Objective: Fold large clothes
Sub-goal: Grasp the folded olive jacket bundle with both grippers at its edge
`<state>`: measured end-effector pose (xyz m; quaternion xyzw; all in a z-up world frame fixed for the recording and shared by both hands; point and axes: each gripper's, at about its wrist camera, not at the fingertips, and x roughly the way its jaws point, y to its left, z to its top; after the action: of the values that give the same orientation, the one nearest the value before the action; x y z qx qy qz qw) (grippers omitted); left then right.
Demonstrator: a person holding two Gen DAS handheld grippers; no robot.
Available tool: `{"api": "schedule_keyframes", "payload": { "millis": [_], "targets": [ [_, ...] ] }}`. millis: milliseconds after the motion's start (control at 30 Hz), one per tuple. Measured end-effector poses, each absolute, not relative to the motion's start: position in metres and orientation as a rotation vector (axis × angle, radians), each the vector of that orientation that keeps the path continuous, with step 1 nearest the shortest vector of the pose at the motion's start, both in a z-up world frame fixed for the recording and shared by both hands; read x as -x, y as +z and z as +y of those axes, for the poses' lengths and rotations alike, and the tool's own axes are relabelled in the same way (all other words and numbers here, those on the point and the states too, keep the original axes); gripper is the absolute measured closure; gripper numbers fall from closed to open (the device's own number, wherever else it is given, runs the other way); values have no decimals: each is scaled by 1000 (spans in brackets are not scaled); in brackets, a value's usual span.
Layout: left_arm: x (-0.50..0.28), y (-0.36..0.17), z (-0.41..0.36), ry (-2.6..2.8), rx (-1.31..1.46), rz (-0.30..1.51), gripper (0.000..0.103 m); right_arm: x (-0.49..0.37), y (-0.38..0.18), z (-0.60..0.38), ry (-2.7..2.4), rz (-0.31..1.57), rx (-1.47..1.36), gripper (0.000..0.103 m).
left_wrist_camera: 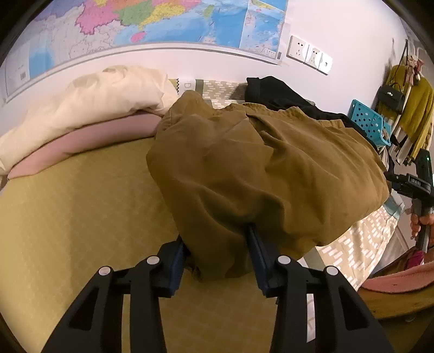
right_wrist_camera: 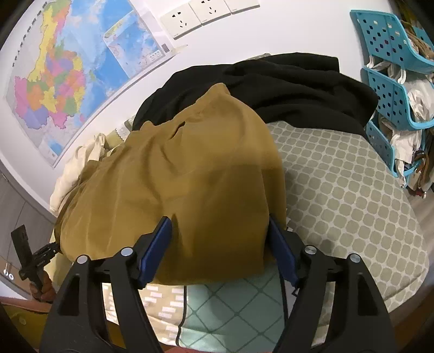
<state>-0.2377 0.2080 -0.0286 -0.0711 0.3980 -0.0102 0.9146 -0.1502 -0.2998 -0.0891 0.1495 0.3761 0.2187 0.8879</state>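
— Left hand-held gripper (left_wrist_camera: 217, 241): state?
— Clamped on a bunched edge of the mustard garment (left_wrist_camera: 260, 163), which lies heaped on the bed (left_wrist_camera: 81, 203).
— Right hand-held gripper (right_wrist_camera: 219, 236)?
— Pads apart, garment's near edge between them. Only its view shows the black clothes (right_wrist_camera: 284, 87) behind the garment in full; only the left's shows pillows (left_wrist_camera: 89, 106).

Two fisheye views, each looking forward and downward along its own gripper's black fingers, very close over a bed. Both share the crumpled mustard-brown cloth garment (left_wrist_camera: 268, 168), a black garment (right_wrist_camera: 293, 84) behind it, and the colourful wall map (left_wrist_camera: 152, 24)
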Motion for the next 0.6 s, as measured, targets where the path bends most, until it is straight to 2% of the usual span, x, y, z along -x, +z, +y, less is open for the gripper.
{"api": "schedule_keyframes", "payload": {
  "millis": [67, 200, 233, 267, 300, 333, 400, 533, 600],
  "targets": [
    [238, -27, 215, -31, 189, 816, 67, 153, -87, -303, 468, 776, -330, 32],
    [239, -27, 218, -36, 206, 816, 65, 162, -80, -312, 448, 746, -343, 31],
    [238, -28, 216, -19, 186, 825, 47, 163, -78, -315, 439, 738, -344, 30],
    [236, -30, 217, -2, 181, 844, 22, 164, -78, -319, 425, 736, -349, 27],
    [233, -34, 221, 8, 204, 872, 20, 165, -80, -323, 417, 738, -360, 25],
    [233, -35, 223, 3, 219, 875, 24, 164, -82, -326, 415, 742, -380, 24],
    [233, -37, 226, -1, 237, 880, 25, 162, -90, -334, 408, 766, -431, 16],
    [230, -38, 224, -21, 251, 882, 25, 158, -102, -332, 450, 792, -466, 16],
    [227, -39, 220, -27, 242, 883, 25, 156, -100, -323, 470, 792, -430, 23]
  ]
}}
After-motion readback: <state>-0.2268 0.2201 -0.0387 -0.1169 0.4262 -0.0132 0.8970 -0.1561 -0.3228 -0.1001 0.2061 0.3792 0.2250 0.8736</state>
